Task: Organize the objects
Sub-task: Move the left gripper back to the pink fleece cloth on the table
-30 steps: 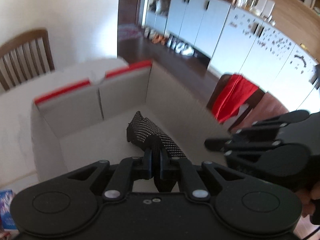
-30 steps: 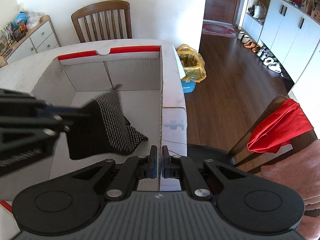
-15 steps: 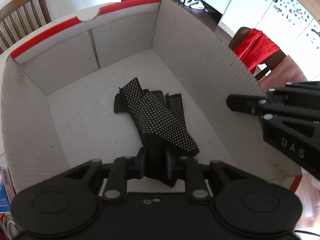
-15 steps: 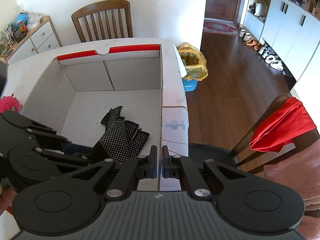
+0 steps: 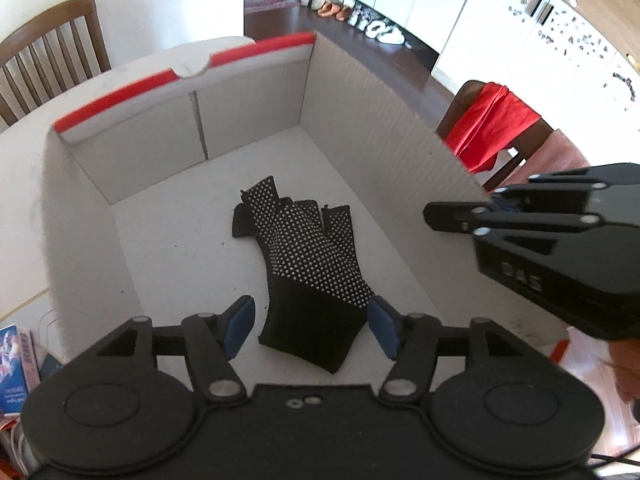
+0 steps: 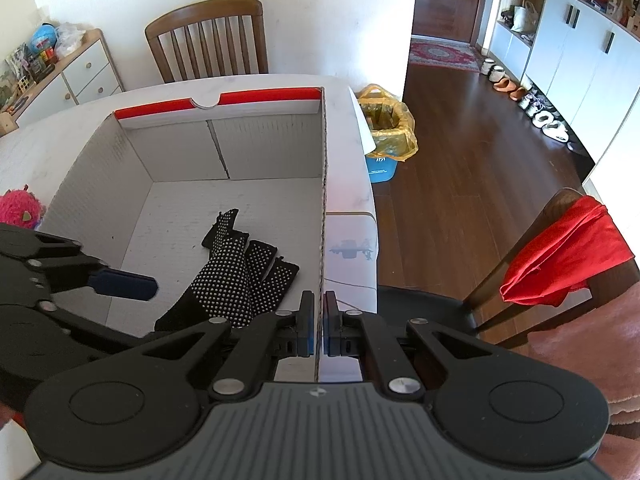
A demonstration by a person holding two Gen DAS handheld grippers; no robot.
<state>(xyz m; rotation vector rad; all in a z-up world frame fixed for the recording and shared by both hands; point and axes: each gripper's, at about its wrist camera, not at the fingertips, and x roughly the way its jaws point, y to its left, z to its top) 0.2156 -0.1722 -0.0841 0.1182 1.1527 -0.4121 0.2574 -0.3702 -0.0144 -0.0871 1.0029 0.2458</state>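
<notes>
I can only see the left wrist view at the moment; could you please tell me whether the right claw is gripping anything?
Observer: Yes. The right claw is shut on the right wall of the box; the cardboard edge runs between its fingers.
Operator: Thank you. Is anything lying on the table to the left of the box?
Observer: A pink fuzzy toy sits on the table, just outside the box's left wall.
</notes>
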